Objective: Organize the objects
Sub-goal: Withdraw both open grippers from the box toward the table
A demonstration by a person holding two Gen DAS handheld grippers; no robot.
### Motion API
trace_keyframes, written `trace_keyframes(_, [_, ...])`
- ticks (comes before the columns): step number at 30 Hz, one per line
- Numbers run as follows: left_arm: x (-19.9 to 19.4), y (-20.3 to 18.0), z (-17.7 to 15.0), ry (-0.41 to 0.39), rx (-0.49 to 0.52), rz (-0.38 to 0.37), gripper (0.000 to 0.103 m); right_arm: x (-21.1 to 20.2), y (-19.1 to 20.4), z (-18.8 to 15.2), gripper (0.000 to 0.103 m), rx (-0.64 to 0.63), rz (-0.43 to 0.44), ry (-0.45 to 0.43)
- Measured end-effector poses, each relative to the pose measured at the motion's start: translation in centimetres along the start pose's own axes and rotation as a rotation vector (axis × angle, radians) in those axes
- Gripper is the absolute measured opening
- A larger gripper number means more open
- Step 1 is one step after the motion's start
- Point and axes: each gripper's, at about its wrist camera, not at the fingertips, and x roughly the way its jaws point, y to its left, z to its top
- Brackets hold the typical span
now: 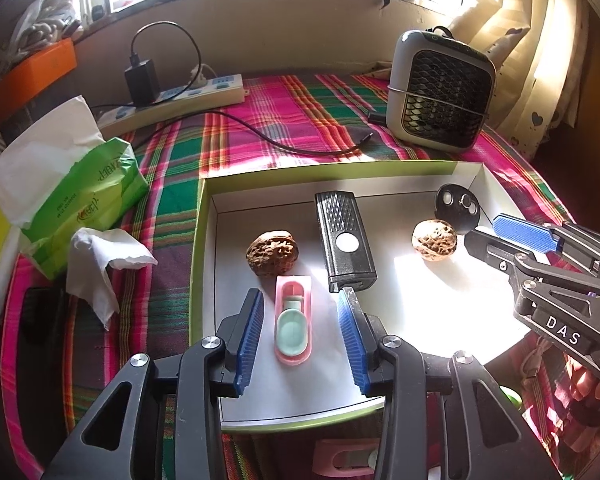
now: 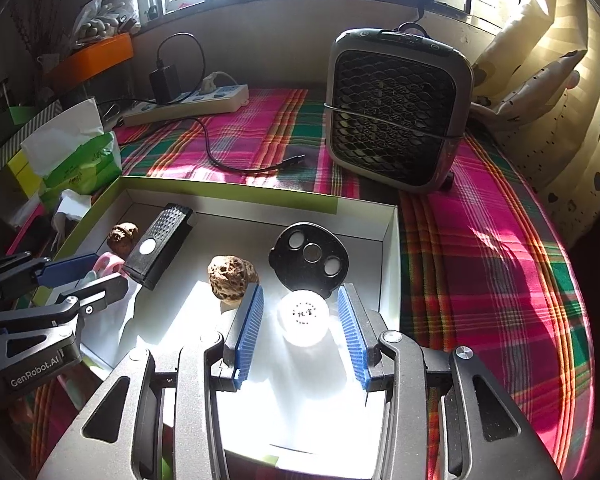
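Observation:
A shallow white box with a green rim lies on the plaid cloth. In it are two walnuts, a black rectangular device, a black disc with three holes, a pink case with a pale green insert and a white ball. My left gripper is open around the pink case, with gaps at both pads. My right gripper is open around the white ball, pads clear of it. Each gripper also shows in the other view: the right gripper and the left gripper.
A grey fan heater stands behind the box at the right. A power strip with a charger and a loose black cable lies at the back. A green tissue pack and a crumpled tissue sit to the left.

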Motion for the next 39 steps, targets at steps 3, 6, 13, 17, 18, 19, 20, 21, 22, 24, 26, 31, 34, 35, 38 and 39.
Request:
trace_keyframes(3, [-0.6, 0.0, -0.2, -0.011, 0.000, -0.002, 0.037, -0.5, 0.2, -0.2, 0.040, 0.002, 0.000, -0.008])
trace_keyframes(6, [-1.3, 0.0, -0.4, -0.023, -0.002, -0.001, 0.037, -1.1, 0.4, -0.4, 0.040, 0.007, -0.001, -0.018])
trace_keyframes(13, [-3.1, -0.1, -1.4, -0.035, -0.006, -0.001, 0.037, -2.7, 1.0, -0.9, 0.040, 0.020, 0.009, -0.042])
trace_keyframes(17, [-4.4, -0.4, -1.9, -0.056, -0.007, -0.014, 0.037, -3.6, 1.4, -1.6, 0.041, 0.032, 0.020, -0.052])
trace_keyframes(18, [-4.7, -0.4, -2.0, -0.061, -0.004, -0.016, 0.037, -3.8, 1.4, -1.7, 0.041, 0.036, 0.024, -0.055])
trace_keyframes(19, [-5.0, -0.5, -2.2, -0.065, -0.004, -0.019, 0.037, -4.0, 1.5, -1.9, 0.041, 0.038, 0.028, -0.058])
trace_keyframes(20, [-5.3, -0.5, -2.3, -0.068, -0.006, -0.021, 0.037, -4.3, 1.6, -2.1, 0.041, 0.038, 0.031, -0.060])
trace_keyframes(21, [-5.5, -0.5, -2.5, -0.072, -0.006, -0.023, 0.037, -4.5, 1.7, -2.3, 0.041, 0.036, 0.030, -0.063])
trace_keyframes(22, [-5.7, -0.5, -2.6, -0.075, -0.007, -0.023, 0.037, -4.8, 1.7, -2.4, 0.041, 0.034, 0.027, -0.067])
trace_keyframes(24, [-6.2, -0.6, -2.9, -0.086, -0.001, -0.018, 0.037, -5.3, 1.8, -2.8, 0.041, 0.036, 0.027, -0.076])
trace_keyframes(26, [-6.6, -0.6, -3.3, -0.090, -0.001, -0.015, 0.038, -5.9, 1.9, -3.2, 0.041, 0.043, 0.033, -0.082])
trace_keyframes(31, [-7.6, -0.9, -4.4, -0.104, 0.003, -0.020, 0.038, -7.1, 2.4, -4.3, 0.044, 0.037, 0.037, -0.098])
trace_keyframes(34, [-8.1, -0.8, -5.1, -0.109, -0.010, -0.037, 0.038, -7.8, 2.7, -5.0, 0.045, 0.033, 0.045, -0.105])
trace_keyframes(35, [-8.2, -0.7, -5.3, -0.108, -0.013, -0.035, 0.038, -7.9, 2.8, -5.1, 0.045, 0.031, 0.044, -0.106])
trace_keyframes(38, [-8.5, -0.6, -6.2, -0.102, -0.024, -0.043, 0.038, -8.4, 2.9, -5.7, 0.045, 0.032, 0.047, -0.108])
trace_keyframes(39, [-8.5, -0.5, -6.5, -0.100, -0.027, -0.048, 0.038, -8.5, 3.0, -5.9, 0.045, 0.033, 0.051, -0.109])
